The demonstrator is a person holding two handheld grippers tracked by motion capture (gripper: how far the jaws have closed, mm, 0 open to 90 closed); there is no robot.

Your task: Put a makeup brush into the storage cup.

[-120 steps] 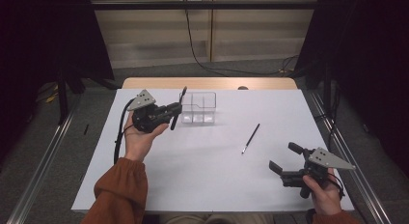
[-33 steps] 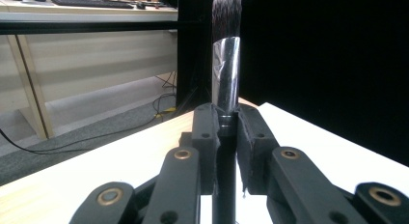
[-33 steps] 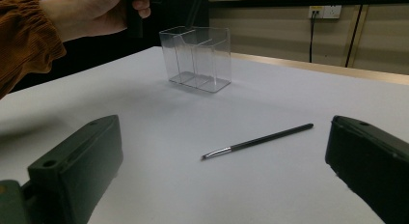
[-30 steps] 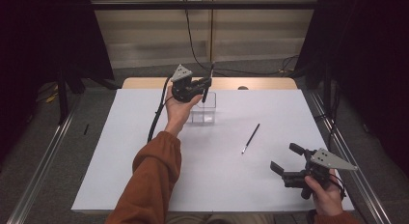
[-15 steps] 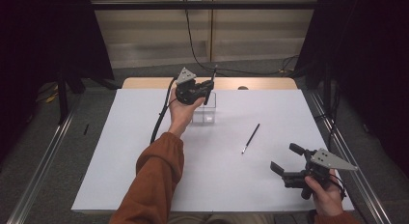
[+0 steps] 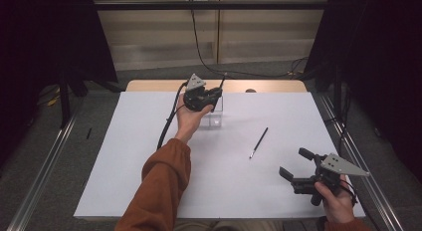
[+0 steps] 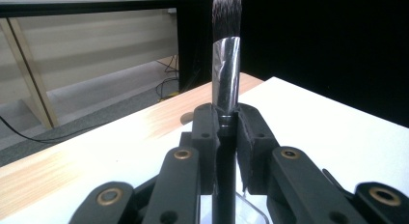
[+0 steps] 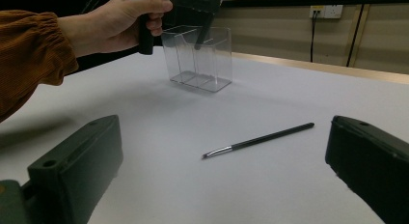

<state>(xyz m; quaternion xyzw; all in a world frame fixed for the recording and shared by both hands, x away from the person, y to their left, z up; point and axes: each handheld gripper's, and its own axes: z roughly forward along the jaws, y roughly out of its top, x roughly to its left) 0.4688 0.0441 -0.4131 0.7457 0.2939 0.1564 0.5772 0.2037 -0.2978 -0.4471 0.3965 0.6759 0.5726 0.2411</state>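
A clear organiser [image 6: 217,113] is standing at the upper centre of the table [image 6: 124,141]. Above it, the left gripper [image 6: 215,95] is holding a brush [image 7: 225,74] upright. A thin brush [image 6: 259,142] is lying lower right of the organiser, with the right gripper [image 6: 291,164] sitting at the frame's lower right.

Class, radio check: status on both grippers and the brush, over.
Left gripper shut on makeup brush, handle end in the clear organizer. Right gripper open, empty. Thin brush lying loose on the table; path clear.

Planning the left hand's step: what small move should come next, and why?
Probably lower the brush further into the clear organizer: the left gripper is shut on it, bristles up, and its handle end already dips into a compartment.
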